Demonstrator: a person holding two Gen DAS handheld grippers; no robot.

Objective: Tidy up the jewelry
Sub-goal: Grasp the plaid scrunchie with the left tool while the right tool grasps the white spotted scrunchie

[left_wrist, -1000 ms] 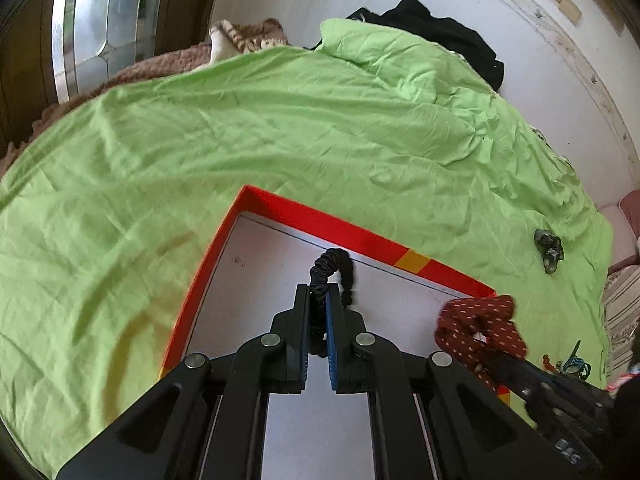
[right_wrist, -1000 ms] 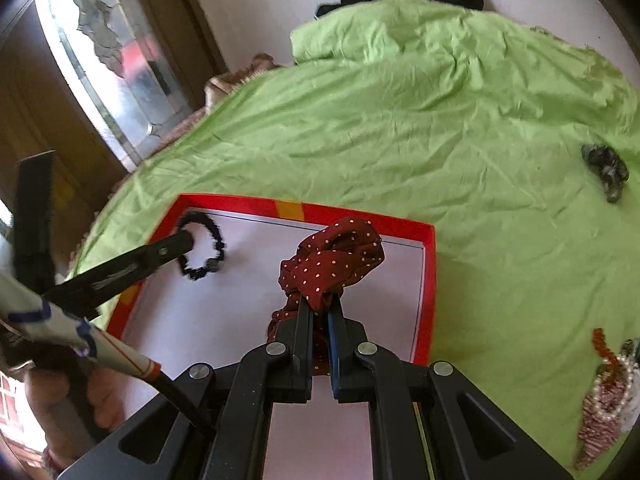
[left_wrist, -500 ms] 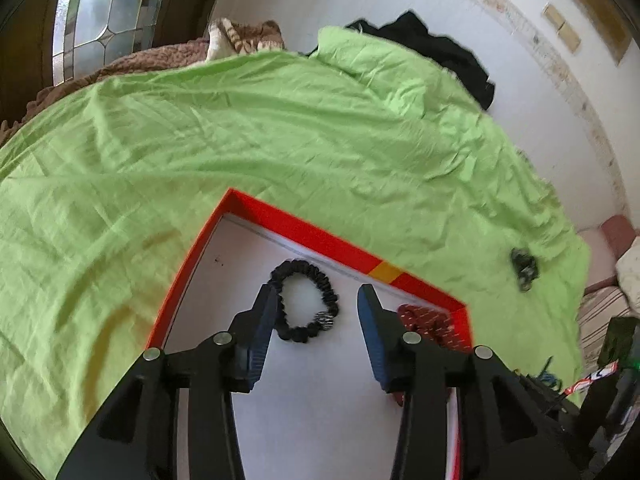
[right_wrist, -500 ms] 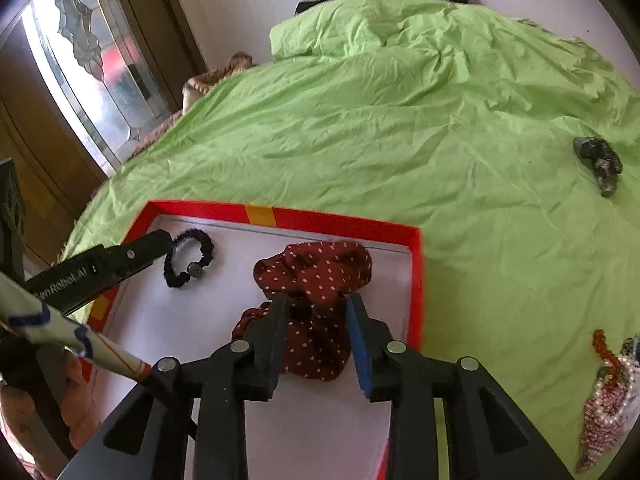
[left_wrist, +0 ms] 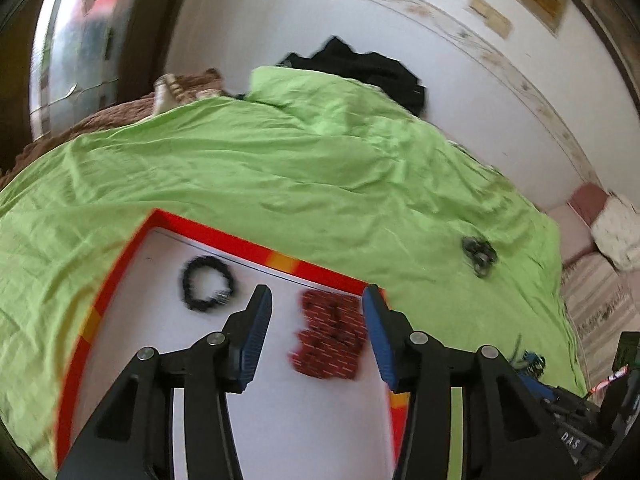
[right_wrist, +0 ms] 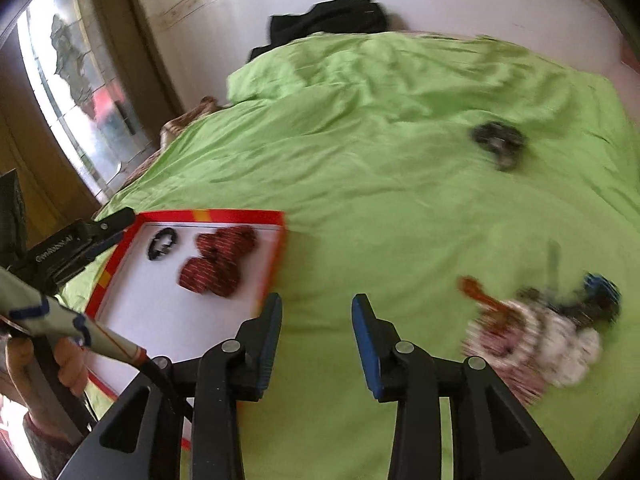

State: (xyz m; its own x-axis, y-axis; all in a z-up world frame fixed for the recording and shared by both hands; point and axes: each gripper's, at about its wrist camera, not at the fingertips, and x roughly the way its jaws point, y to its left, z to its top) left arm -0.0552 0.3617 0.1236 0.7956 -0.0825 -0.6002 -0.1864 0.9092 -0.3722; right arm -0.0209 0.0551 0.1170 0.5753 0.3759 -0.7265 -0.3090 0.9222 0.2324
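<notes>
Both tongs are standing open w/ nothing in them, having just been opening: left tongs over the red-rimmed white tray, right tongs over the green bedsheet. Black beaded bracelet & red dotted fabric scrunchie are lying in the tray, apart from each other.

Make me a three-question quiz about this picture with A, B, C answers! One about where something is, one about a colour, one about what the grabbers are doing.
1. Where is the black bracelet?
A. in the tray
B. on the green sheet
C. on the wall

2. What colour is the tray rim?
A. blue
B. red
C. white

3. How is the right gripper?
A. shut on beads
B. shut on cloth
C. open, empty

Answers:
1 A, it lies on the tray's white floor.
2 B, a red border with orange patches.
3 C, only green sheet shows between its fingers.
</notes>
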